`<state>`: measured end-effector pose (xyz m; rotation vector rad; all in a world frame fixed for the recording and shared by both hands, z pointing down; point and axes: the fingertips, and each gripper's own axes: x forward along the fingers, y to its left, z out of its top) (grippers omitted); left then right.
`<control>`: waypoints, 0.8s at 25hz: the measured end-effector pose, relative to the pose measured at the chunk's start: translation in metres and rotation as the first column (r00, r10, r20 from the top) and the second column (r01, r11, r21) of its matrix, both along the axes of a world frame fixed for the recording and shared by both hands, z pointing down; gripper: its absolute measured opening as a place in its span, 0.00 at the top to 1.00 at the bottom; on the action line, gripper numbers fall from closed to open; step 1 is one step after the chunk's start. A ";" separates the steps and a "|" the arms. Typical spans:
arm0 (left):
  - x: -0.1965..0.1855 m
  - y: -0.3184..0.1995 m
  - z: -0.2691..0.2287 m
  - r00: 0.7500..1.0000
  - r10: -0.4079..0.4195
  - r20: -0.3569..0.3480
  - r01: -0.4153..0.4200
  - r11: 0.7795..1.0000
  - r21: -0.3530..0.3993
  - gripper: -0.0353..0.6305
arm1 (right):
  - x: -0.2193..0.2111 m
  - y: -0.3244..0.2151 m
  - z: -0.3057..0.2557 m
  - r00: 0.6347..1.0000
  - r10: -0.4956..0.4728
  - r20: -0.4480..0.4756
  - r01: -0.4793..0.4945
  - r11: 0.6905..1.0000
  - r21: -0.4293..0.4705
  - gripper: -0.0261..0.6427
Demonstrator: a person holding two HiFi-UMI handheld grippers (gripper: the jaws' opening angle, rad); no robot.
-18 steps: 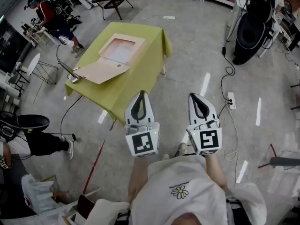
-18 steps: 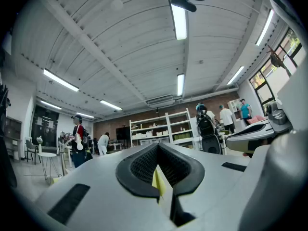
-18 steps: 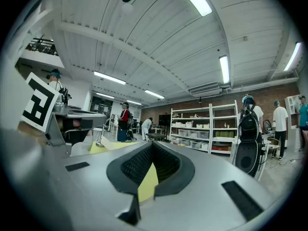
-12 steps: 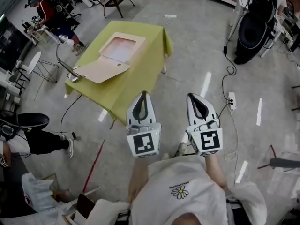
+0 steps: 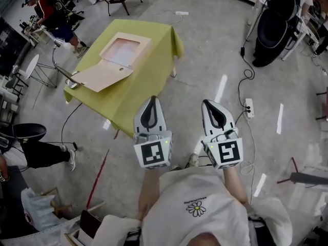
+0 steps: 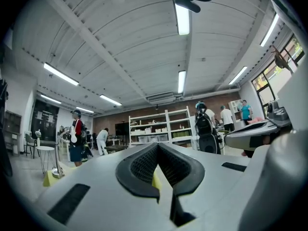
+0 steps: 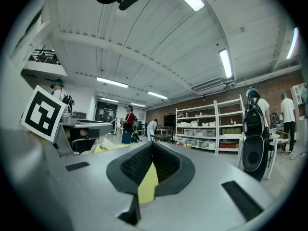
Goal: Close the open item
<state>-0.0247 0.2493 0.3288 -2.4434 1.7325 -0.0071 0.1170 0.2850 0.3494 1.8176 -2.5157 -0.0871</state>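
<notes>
Well apart: open box [image 5: 114, 61] ahead-left of left gripper [image 5: 150, 101], right gripper [image 5: 206, 103], fingers [image 5: 141, 119] closed.

In the head view the whole scene has slid a little toward the upper left of the frame. The table [image 5: 148, 76] with the yellow cloth and the open cardboard box [image 5: 124, 51] on it now lie higher and more to the left, and the power strip [image 5: 248, 108] on the floor at the right has also gone up a little. The left gripper [image 5: 149, 102] and the right gripper [image 5: 211, 104] stand slightly higher in the frame than before, and the person in the red top [image 5: 45, 8] at the upper left is now closer to the top edge.
</notes>
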 end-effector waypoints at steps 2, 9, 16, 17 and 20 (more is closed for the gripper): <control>0.011 0.000 -0.001 1.000 0.002 0.007 -0.002 1.000 0.014 0.93 | 0.007 -0.001 -0.001 1.000 -0.014 -0.026 0.015 0.999 0.043 0.94; 0.034 0.002 0.011 1.000 0.005 0.022 -0.005 1.000 0.007 0.93 | 0.033 -0.003 0.021 1.000 -0.001 -0.003 0.002 1.000 0.008 0.94; 0.026 -0.013 0.017 1.000 -0.019 0.005 0.019 1.000 -0.007 0.93 | 0.030 -0.014 0.029 0.997 -0.051 -0.062 0.051 0.999 0.002 0.94; 0.024 -0.020 0.019 1.000 -0.017 -0.005 0.017 1.000 -0.009 0.93 | 0.030 -0.019 0.030 0.996 -0.057 -0.065 0.057 0.998 -0.003 0.94; 0.022 -0.048 0.021 1.000 -0.009 -0.026 0.008 1.000 -0.011 0.93 | 0.031 -0.038 0.030 0.996 -0.064 -0.061 0.063 0.998 -0.006 0.94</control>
